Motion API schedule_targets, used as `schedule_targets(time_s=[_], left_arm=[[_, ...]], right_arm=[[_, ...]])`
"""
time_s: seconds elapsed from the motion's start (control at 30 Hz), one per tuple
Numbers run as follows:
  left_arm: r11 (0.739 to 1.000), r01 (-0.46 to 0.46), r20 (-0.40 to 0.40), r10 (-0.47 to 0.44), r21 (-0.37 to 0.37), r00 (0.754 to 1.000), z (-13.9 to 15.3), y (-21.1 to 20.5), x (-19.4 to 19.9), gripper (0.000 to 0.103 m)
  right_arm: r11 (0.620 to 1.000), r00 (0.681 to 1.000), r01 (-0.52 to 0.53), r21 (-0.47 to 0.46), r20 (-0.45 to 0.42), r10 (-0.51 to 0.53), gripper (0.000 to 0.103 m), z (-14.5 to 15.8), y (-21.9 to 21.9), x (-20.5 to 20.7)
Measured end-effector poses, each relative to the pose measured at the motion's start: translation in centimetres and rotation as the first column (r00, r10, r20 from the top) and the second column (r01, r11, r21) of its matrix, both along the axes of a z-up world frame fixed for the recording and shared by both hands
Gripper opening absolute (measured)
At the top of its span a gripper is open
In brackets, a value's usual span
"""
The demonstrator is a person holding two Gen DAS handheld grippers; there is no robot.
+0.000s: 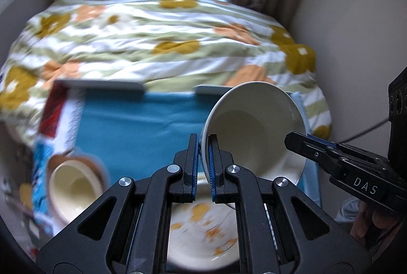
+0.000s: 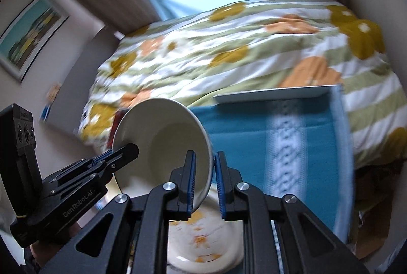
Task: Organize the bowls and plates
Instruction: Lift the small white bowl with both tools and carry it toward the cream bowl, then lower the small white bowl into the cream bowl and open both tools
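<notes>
While both grippers, left (image 1: 203,162) and right (image 2: 205,182), pinch opposite rims of a tilted white bowl (image 1: 254,134) above a flowered bowl (image 1: 203,230) on the blue cloth (image 1: 142,126); glazed, rigid, breakable ware seems safest held at its rim.

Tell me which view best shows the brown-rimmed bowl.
Left wrist view: the brown-rimmed bowl sits lower left, blurred, its cream inside visible beside the blue cloth. The right wrist view does not show it at all.

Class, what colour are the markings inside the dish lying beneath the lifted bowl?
Orange-yellow blotches on the cream dish, clearest in the left wrist view.
</notes>
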State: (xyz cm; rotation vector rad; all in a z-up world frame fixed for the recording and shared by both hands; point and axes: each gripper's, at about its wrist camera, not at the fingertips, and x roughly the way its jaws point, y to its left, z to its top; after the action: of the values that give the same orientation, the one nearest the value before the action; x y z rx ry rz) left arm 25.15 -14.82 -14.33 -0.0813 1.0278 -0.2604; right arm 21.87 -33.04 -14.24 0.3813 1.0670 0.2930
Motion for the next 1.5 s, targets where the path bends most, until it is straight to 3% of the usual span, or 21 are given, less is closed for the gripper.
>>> schedule_targets(time_s=[0.23,0.57,0.87,1.5], left_arm=[[0.992,-0.127,-0.015,0.127,0.011,0.992,-0.2,10.5,-2.6,0.006],[0.990,-0.137,-0.098,0.139,0.023,0.985,-4.6,21.8,-3.2,0.006],[0.996,-0.088,-0.171,0.088,0.007,0.981,-9.1,24.2,-2.1,0.006],[0.998,-0.059,-0.219,0.065,0.030,0.973,-12.3,24.9,-1.2,0.006]], right_arm=[[0.993,0.993,-0.119,0.025,-0.014,0.120,0.014,-0.6,9.1,-0.4],[0.990,0.987,-0.142,0.015,-0.077,0.142,0.014,-4.5,19.9,-0.3],[0.995,0.983,-0.097,-0.020,-0.157,0.092,0.014,-8.3,22.8,-0.4],[0.994,0.977,-0.090,-0.060,-0.197,0.076,0.014,-10.6,25.1,0.1]])
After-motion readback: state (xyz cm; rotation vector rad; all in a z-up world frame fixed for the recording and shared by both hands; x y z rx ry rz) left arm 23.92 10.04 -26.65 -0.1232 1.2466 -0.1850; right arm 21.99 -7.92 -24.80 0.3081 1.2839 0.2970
